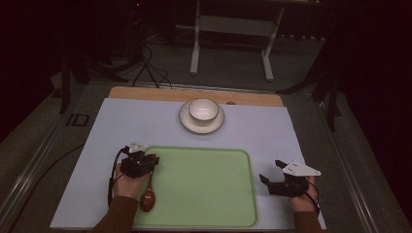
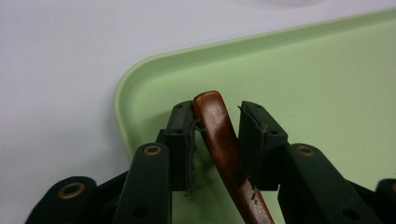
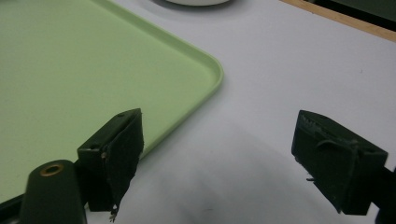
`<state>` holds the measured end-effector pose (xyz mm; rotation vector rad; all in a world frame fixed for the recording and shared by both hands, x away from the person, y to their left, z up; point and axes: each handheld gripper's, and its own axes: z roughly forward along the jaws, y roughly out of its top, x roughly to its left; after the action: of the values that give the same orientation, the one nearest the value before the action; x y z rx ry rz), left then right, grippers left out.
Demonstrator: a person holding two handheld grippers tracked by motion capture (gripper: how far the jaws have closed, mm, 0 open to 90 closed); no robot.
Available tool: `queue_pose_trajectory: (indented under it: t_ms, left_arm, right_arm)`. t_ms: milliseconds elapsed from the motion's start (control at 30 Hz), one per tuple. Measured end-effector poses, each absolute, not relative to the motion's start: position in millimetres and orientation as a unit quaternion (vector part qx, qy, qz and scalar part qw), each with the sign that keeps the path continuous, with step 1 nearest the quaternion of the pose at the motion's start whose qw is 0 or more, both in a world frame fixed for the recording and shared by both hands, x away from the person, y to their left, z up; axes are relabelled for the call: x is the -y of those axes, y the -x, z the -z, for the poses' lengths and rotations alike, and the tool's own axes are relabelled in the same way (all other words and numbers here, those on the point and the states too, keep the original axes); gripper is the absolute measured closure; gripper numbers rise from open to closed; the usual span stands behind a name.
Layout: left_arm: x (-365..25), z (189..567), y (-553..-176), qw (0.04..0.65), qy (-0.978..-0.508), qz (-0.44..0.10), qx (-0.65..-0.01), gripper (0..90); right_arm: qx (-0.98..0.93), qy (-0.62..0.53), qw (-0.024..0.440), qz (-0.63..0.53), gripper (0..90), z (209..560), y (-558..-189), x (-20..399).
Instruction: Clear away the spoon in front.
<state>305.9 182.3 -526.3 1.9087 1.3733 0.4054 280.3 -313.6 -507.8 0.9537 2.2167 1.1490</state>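
A wooden spoon lies on the left side of a light green tray, with its round brown bowl end toward the person and its handle going up between the jaws of the left gripper. In the left gripper view the spoon handle sits in the gap between the two black pads; it leans close against the left pad, and there is a clear space between it and the right pad, so the jaws look partly open and not pressing on it. The tip of the handle sticks out a little past the pads, over the tray near its rounded corner. The right gripper is held off the right edge of the tray, over the pale table cover. In the right gripper view its two jaws stand wide apart with nothing between them, and the tray corner lies just past its left jaw. At the far side of the table a white bowl sits on a white plate, well apart from the tray. A strip of wood shows along the far edge of the table. No words or labels can be read on any of these things
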Motion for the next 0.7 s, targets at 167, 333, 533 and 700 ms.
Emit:
queue_pose_trajectory:
  t_ms: [167, 333, 533, 700]
  left_arm:
    - [-183.7, 526.0, -305.6, 0.361, -0.743, -0.172, -0.537, 56.7]
    - [-184.0, 522.8, -303.7, 0.354, -0.738, -0.196, -0.539, 49.6]
    - [-192.1, 514.8, -299.0, 0.372, -0.724, -0.214, -0.540, 43.5]
    - [-196.8, 509.8, -296.0, 0.377, -0.720, -0.224, -0.538, 41.5]
  right_arm:
    - [-0.807, -0.345, 0.233, -0.418, 16.5, 507.6, -280.4, 313.5]
    - [-0.807, -0.345, 0.233, -0.419, 16.5, 507.4, -280.4, 313.5]
    - [-0.807, -0.346, 0.233, -0.419, 16.5, 507.1, -280.1, 313.5]
    - [-0.806, -0.346, 0.233, -0.420, 16.5, 506.7, -280.1, 313.8]
